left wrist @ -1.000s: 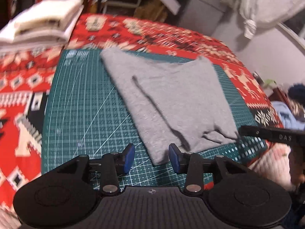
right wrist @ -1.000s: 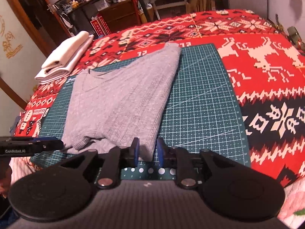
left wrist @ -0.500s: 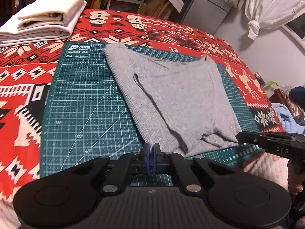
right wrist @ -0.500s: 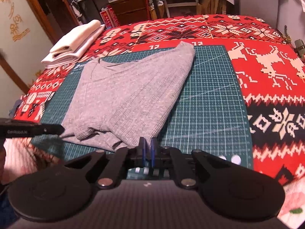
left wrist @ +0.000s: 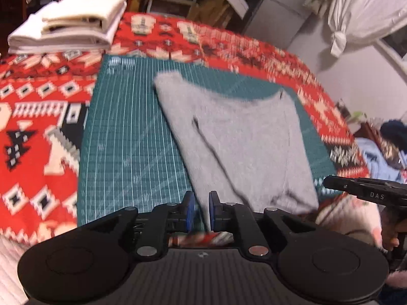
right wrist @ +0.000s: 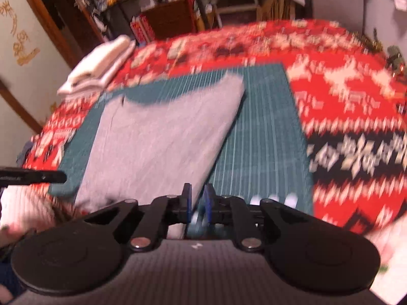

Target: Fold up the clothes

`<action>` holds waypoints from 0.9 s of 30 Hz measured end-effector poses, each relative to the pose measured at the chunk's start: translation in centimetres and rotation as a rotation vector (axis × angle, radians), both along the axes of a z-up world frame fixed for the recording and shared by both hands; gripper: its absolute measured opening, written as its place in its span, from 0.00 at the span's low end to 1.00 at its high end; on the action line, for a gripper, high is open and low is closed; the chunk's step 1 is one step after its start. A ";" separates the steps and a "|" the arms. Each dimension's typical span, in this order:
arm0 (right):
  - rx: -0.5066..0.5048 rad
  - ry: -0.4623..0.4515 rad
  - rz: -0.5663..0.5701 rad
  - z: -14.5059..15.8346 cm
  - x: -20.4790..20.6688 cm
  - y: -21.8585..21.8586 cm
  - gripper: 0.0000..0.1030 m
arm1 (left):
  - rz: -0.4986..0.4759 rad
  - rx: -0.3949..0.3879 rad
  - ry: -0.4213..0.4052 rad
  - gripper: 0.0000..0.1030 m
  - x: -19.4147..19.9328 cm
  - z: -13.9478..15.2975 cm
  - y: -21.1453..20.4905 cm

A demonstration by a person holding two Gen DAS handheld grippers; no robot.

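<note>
We see the grey sweater point(left wrist: 241, 147) lying on the green cutting mat point(left wrist: 127, 137), which rests on the red patterned cloth point(left wrist: 38, 117). Our left gripper point(left wrist: 201, 212) is at the sweater's near left corner, its blue pads a little apart with the hem running between them; whether they pinch the fabric we cannot tell through the blur. Our right gripper point(right wrist: 198, 207) sits likewise at the near right corner, pads narrowly apart, grip unclear. Folded white clothes point(left wrist: 73, 30) are stacked at the far left, well apart.
</note>
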State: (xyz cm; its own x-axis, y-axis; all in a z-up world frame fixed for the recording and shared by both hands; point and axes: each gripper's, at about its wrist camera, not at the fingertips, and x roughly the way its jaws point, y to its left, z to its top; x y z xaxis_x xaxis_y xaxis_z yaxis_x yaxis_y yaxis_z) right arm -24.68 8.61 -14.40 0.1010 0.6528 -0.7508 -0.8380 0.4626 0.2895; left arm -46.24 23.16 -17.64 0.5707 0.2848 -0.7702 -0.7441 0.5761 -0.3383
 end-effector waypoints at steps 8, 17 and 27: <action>0.090 -0.120 0.044 -0.4 1.1 6.1 0.10 | -0.022 0.092 -0.133 0.13 5.9 0.1 2.2; 0.065 -0.187 0.038 -3.7 0.9 7.9 0.10 | 0.034 0.099 -0.083 0.11 7.3 -4.3 3.4; 0.068 -0.189 -0.003 -2.5 3.5 10.2 0.10 | 0.026 0.084 -0.109 0.11 6.6 -4.7 3.6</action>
